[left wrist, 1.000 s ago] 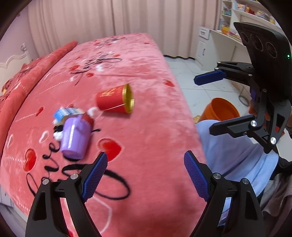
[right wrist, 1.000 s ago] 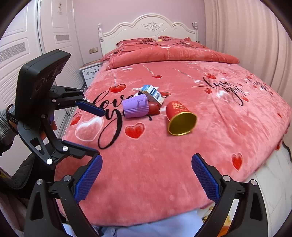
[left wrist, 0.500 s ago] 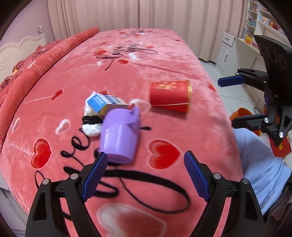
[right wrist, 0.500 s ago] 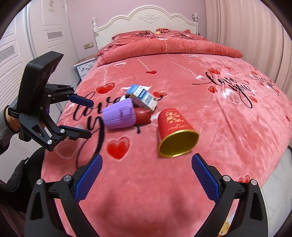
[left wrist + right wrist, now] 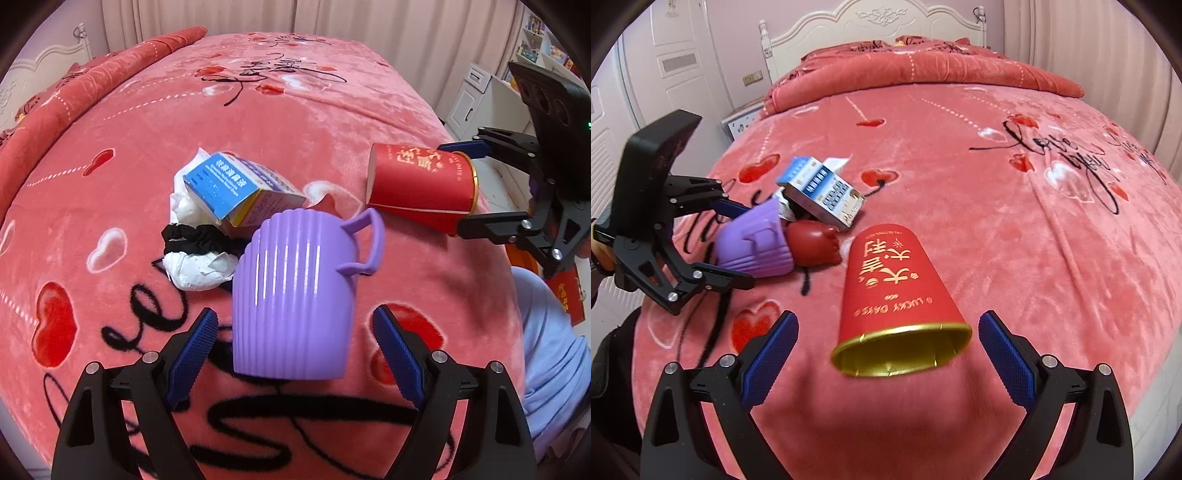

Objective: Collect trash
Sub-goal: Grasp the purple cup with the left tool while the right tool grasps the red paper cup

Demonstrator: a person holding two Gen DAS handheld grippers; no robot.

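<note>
Here, through the left wrist lens: left gripper spread wide, flanking a purple mug on its side on the bed, gripping nothing; box, tissue and black scrunchie heaped just behind. Through the right wrist lens: right gripper equally wide, empty, straddling the gold mouth of a toppled red cup.
</note>
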